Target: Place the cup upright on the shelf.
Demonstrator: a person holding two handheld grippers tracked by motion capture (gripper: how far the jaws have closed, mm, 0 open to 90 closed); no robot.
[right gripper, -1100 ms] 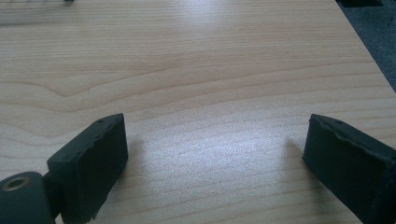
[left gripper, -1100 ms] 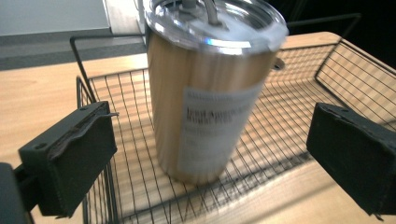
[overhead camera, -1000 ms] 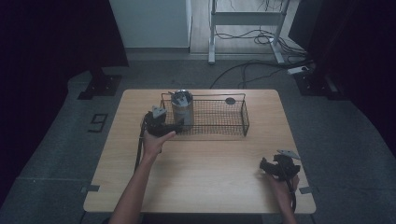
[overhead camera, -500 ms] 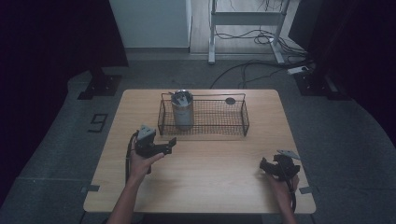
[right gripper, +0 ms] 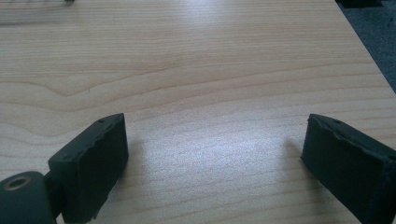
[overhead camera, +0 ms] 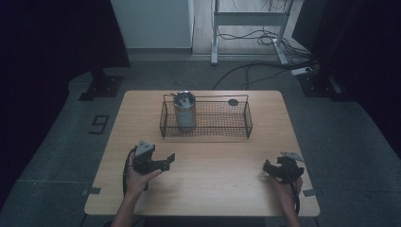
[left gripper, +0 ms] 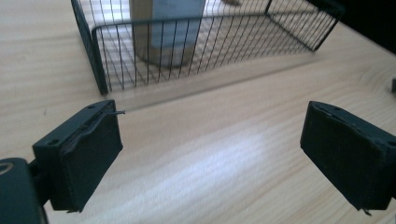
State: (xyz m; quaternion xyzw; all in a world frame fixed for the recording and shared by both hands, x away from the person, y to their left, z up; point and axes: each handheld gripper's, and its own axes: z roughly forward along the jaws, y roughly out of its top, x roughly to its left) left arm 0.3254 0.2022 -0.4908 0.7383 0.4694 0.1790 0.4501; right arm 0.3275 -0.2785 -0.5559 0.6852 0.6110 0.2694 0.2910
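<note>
The metal can (overhead camera: 185, 111) stands upright in the left end of the wire basket (overhead camera: 246, 124), so the placing step looks done and the pull-back is in hand. The left hand-held gripper (overhead camera: 166, 161) sits low over the table (overhead camera: 222, 182), well clear of the basket; its jaws have just been closing, yet stand apart with nothing between them. The right hand-held gripper (overhead camera: 267, 169) rests near the table's right edge, jaws apart and empty. Next, probably, both hands settle.

A metal can (overhead camera: 185, 111) stands upright in the wire basket's (overhead camera: 236, 135) left end.
</note>
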